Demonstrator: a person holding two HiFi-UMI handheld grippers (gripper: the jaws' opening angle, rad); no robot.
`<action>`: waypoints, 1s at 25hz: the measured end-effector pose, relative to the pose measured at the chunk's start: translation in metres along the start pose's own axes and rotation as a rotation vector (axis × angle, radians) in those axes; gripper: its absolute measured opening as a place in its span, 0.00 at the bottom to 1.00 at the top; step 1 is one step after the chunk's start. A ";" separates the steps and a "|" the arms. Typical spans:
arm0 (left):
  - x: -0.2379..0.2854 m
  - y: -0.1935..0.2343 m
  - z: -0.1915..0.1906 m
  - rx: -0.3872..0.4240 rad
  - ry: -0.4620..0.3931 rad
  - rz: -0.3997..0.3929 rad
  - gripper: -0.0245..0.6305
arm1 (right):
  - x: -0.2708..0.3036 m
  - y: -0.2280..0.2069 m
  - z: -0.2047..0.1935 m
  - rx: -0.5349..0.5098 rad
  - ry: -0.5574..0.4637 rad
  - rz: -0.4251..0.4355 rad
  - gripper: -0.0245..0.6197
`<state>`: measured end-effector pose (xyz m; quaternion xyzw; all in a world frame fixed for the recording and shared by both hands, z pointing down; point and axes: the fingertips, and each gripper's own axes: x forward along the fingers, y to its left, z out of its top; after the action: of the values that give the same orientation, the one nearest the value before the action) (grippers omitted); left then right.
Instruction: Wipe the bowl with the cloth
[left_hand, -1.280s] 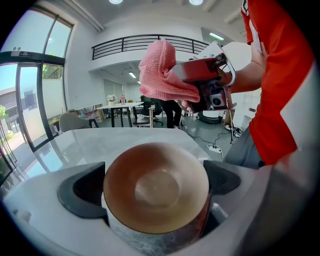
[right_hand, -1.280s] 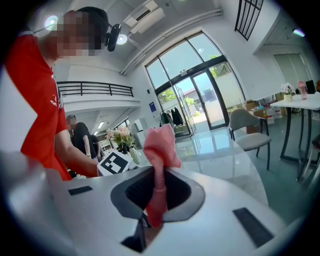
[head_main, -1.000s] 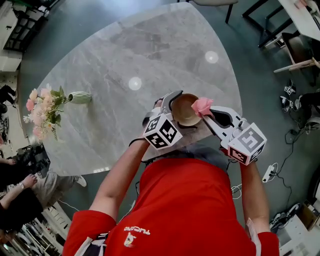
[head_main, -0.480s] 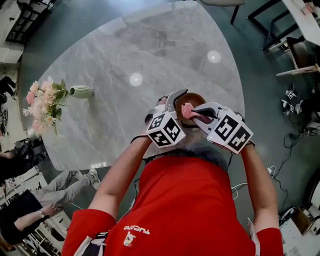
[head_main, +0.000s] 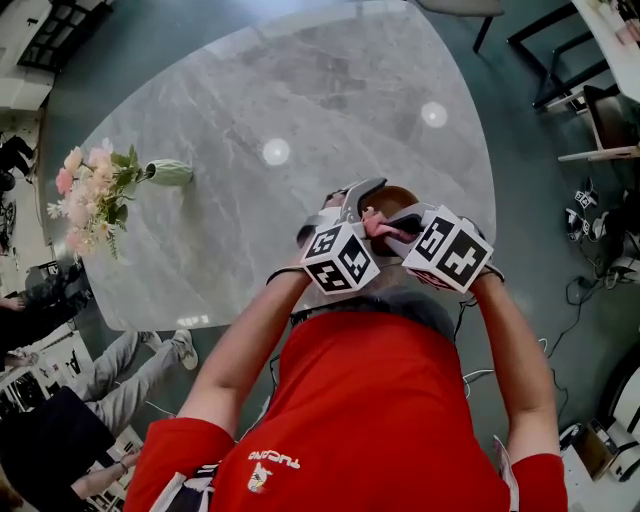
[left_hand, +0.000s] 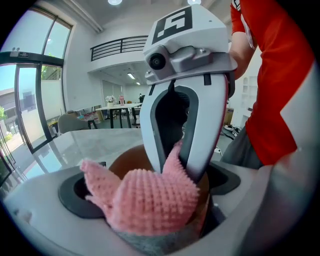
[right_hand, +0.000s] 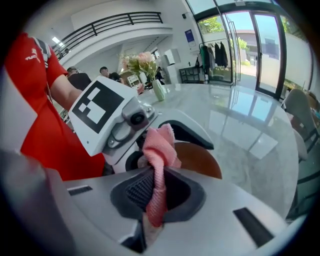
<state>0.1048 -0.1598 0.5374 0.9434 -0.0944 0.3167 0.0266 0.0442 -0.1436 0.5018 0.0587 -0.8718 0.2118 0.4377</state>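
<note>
In the head view a brown bowl (head_main: 398, 197) is held above the near edge of the grey marble table (head_main: 250, 90). My left gripper (head_main: 358, 195) is shut on its left rim. My right gripper (head_main: 386, 224) reaches in from the right, shut on a pink knitted cloth (head_main: 374, 224) pressed into the bowl. In the left gripper view the cloth (left_hand: 150, 197) bunches over the bowl's (left_hand: 131, 159) near rim, and the right gripper (left_hand: 172, 167) pinches its top. The right gripper view shows the cloth (right_hand: 157, 165) running down between the right gripper's (right_hand: 154, 200) jaws, with the bowl (right_hand: 200, 157) behind it.
A green vase (head_main: 168, 173) of pink flowers (head_main: 88, 195) lies at the table's left side. Chairs and table legs (head_main: 585, 110) stand on the floor at upper right. People's legs (head_main: 120, 370) show at lower left.
My right gripper has swung left with the cloth, from the bowl's right rim to inside the bowl. The left gripper keeps its hold on the bowl and has barely moved.
</note>
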 end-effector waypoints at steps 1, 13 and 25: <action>0.000 0.000 0.000 -0.001 0.001 0.000 0.93 | 0.001 0.000 0.000 0.008 0.012 0.006 0.07; 0.000 0.000 0.001 -0.002 0.007 -0.002 0.93 | 0.018 -0.020 0.014 0.093 0.058 -0.049 0.07; 0.000 0.000 0.000 0.003 0.013 -0.007 0.93 | 0.003 -0.050 0.010 0.182 0.080 -0.202 0.07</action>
<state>0.1042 -0.1599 0.5374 0.9417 -0.0905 0.3229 0.0267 0.0493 -0.1926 0.5146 0.1770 -0.8207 0.2469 0.4839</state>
